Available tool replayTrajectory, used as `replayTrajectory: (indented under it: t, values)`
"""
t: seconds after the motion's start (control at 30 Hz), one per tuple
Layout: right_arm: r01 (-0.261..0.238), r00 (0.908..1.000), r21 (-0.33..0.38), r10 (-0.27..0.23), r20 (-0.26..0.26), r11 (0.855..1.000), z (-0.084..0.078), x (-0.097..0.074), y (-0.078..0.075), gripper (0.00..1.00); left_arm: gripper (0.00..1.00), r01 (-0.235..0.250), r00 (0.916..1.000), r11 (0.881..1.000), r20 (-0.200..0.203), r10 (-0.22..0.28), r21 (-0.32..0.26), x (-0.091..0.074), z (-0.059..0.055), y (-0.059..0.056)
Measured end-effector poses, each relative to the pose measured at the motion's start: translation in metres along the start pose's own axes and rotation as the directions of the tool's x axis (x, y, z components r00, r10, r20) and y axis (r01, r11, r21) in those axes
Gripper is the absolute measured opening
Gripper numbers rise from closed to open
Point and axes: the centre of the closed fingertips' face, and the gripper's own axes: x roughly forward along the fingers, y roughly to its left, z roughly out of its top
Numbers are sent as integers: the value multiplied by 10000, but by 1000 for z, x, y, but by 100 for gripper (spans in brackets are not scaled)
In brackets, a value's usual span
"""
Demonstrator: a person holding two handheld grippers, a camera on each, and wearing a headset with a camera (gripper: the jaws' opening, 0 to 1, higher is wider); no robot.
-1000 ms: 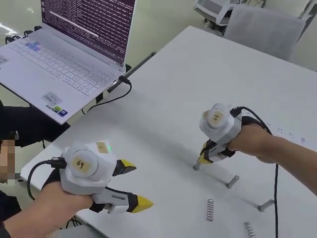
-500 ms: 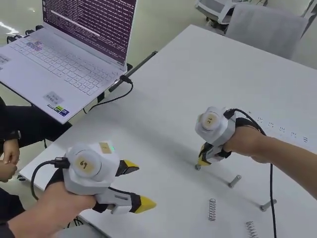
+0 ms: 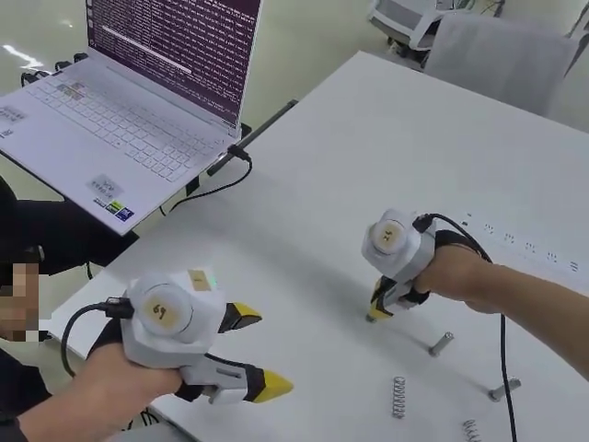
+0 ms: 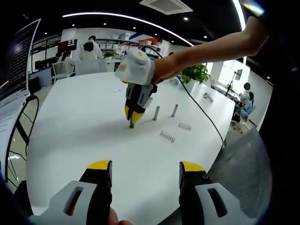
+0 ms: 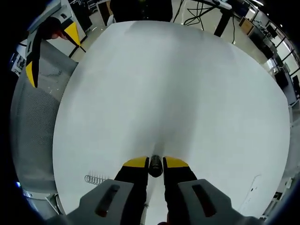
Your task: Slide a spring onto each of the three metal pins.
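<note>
Right gripper view has the right gripper point(image 5: 155, 164) pinched narrow on what looks like a spring point(image 5: 155, 169) seen end-on. It points straight down over the first pin point(image 4: 131, 124), probably so the spring can slide on. The left gripper point(image 3: 263, 352) hovers wide and empty at the table's point(image 3: 368, 138) near edge. Two bare pins point(image 3: 441, 343) and two loose springs point(image 3: 398, 397) lie toward the near right corner, clear of the work. A laptop point(image 3: 138, 101) sits beyond the left edge.

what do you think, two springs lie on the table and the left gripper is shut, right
No: the left gripper is open, jaws apart and empty, as the left gripper view shows. Two springs do lie on the table.
</note>
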Motion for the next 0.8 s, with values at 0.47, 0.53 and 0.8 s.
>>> replayTrajectory:
  t: [0.47, 0.53, 0.8]
  values:
    - [312, 9993, 13, -312, 193, 9995, 1, -17, 1, 19, 53, 105, 9999, 9999, -23, -104, 107, 2, 2, -3]
    - [373, 9990, 72, -375, 259, 9993, 1, -20, 0, 20, 53, 122, 9999, 9999, -21, -121, 111, 2, 2, -3]
    - [491, 9973, 304, -507, 533, 9983, 6, -32, 2, 25, 54, 146, 9999, 9996, 44, -147, 234, 1, 7, -4]
